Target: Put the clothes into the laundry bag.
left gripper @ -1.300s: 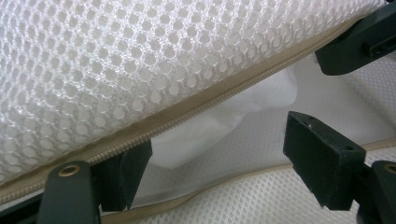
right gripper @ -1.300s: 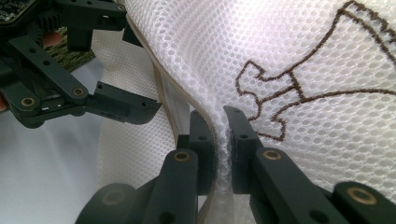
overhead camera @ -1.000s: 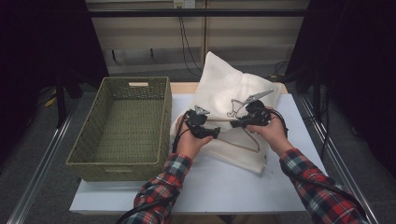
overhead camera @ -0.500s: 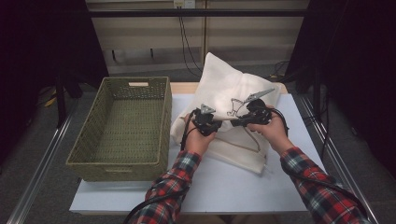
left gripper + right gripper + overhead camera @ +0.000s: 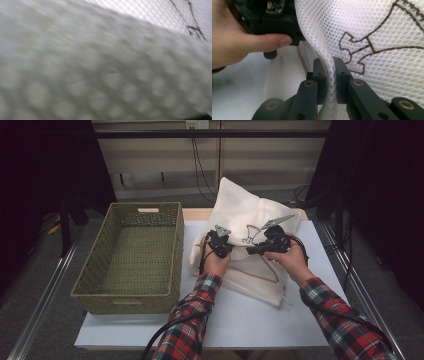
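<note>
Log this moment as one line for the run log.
right gripper: shut on mesh pillow | left gripper: against pillow, state unclear | basket: empty

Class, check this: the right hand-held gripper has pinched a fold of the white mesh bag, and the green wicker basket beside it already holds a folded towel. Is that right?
Not quite. The right hand-held gripper does pinch a fold of the white mesh bag, as the right gripper view shows. But the high view shows the green wicker basket empty, with no towel in it.

Basket [image 5: 132, 255] left on table [image 5: 260, 320]; mesh bag [image 5: 250, 220] right.
</note>
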### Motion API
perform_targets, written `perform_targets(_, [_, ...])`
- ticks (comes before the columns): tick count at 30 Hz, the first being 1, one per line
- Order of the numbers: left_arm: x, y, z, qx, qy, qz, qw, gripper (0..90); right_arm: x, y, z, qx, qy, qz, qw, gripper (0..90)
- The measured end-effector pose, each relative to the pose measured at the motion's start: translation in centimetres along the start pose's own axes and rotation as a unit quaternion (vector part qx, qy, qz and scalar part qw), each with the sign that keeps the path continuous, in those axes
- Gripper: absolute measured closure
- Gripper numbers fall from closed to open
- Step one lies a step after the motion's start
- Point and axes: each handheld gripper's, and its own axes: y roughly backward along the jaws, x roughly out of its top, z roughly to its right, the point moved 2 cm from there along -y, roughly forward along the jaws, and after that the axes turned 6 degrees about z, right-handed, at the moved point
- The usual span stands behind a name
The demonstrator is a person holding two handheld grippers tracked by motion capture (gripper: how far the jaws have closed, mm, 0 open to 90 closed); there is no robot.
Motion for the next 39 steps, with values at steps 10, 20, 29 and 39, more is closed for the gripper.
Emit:
perform_targets(10, [-0.5, 3.6, 1.0, -0.038, 0.014, -0.046, 0.9981, 53.6, -1.0, -0.4, -0.1, 0.0, -0.005, -0.001, 1.0, 83.0])
perform_targets(20, [-2.2, 7.4, 2.1, -0.051, 0.006, -0.065, 0.9966, 38.8, -2.1, -2.2, -1.6, -0.006, 0.032, -0.022, 0.9992, 82.0])
perform_targets(29, [-3.7, 8.9, 2.6, -0.06, 0.015, -0.062, 0.9961, 30.1, -2.7, -3.4, -2.0, -0.019, 0.061, -0.047, 0.9969, 80.6])
perform_targets(39, [-4.3, 10.5, 2.7, -0.067, 0.017, -0.056, 0.996, 23.7, -4.4, -5.4, -2.4, -0.014, 0.074, -0.069, 0.9947, 77.5])
